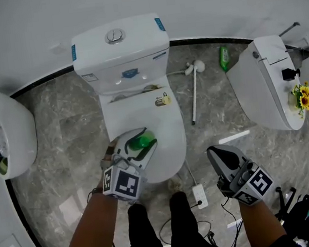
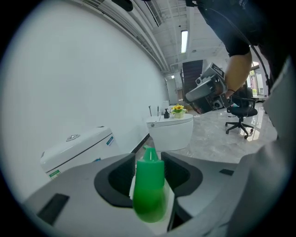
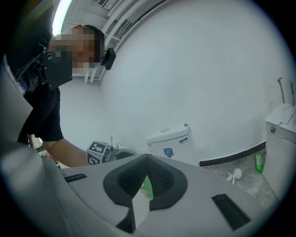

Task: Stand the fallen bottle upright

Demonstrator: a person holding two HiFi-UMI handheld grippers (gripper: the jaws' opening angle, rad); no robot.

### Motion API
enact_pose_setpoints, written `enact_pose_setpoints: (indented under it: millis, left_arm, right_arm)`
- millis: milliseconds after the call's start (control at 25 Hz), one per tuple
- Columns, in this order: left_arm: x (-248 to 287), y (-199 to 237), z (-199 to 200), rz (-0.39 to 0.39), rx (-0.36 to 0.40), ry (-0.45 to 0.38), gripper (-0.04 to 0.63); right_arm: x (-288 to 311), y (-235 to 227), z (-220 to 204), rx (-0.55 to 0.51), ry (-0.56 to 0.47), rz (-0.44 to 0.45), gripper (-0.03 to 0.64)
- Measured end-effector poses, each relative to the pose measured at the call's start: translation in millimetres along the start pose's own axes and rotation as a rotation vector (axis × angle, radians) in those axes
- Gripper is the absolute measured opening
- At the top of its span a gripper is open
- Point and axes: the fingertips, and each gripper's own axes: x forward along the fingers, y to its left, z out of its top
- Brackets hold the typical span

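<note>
Left gripper (image 1: 145, 139) jaws spread around green plastic bottle (image 2: 149, 185) on white toilet lid (image 1: 169, 127), apparently not pinching. Right gripper (image 1: 215, 152) at lid's 5 o'clock, jaws pressed together.

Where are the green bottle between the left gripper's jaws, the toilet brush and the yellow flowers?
green bottle (image 2: 149, 185): left gripper view, middle of its body.
toilet brush (image 1: 194, 94): head view, middle of its handle.
yellow flowers (image 1: 305, 96): head view, on the blooms.

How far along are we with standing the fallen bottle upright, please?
Done: the green bottle stands upright on the closed toilet lid. In hand: the left gripper brackets it, fingers apparently clear of its sides. Left: draw that gripper away. The right gripper is shut and empty.
</note>
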Motion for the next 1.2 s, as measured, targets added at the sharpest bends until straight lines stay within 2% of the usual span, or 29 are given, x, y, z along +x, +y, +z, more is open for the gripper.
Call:
enact_pose_setpoints:
  millis: [320,520,680,800,880,920,1000,1080,1200]
  left_arm:
    - [-5,5,4,0.002,-0.025,-0.015,0.309]
    - [-29,15,16,0.032,-0.058,-0.04,0.318]
    - [-67,31,41,0.057,-0.068,-0.136,0.318]
    - [-108,54,61,0.099,-0.163,-0.213,0.314]
    - [-138,70,74,0.125,-0.246,-0.242,0.266]
    - [-153,78,80,0.134,-0.286,-0.248,0.198]
    - [-180,96,95,0.15,-0.356,-0.268,0.113]
    - [-207,112,115,0.167,-0.409,-0.313,0.057]
    - [-249,131,145,0.196,-0.445,-0.368,0.006]
  right_arm:
    - [3,3,4,-0.01,-0.01,-0.006,0.011]
    - [3,10,11,-0.026,0.001,0.003,0.011]
    - [1,15,33,-0.059,-0.019,-0.015,0.011]
    - [0,26,53,-0.074,-0.022,-0.017,0.011]
    - [-2,35,71,-0.078,-0.023,-0.017,0.011]
    - [-1,40,83,-0.082,-0.029,-0.016,0.011]
    - [1,47,111,-0.1,-0.046,-0.012,0.011]
    - [4,58,139,-0.122,-0.062,-0.004,0.011]
    - [3,80,176,-0.153,-0.08,0.014,0.011]
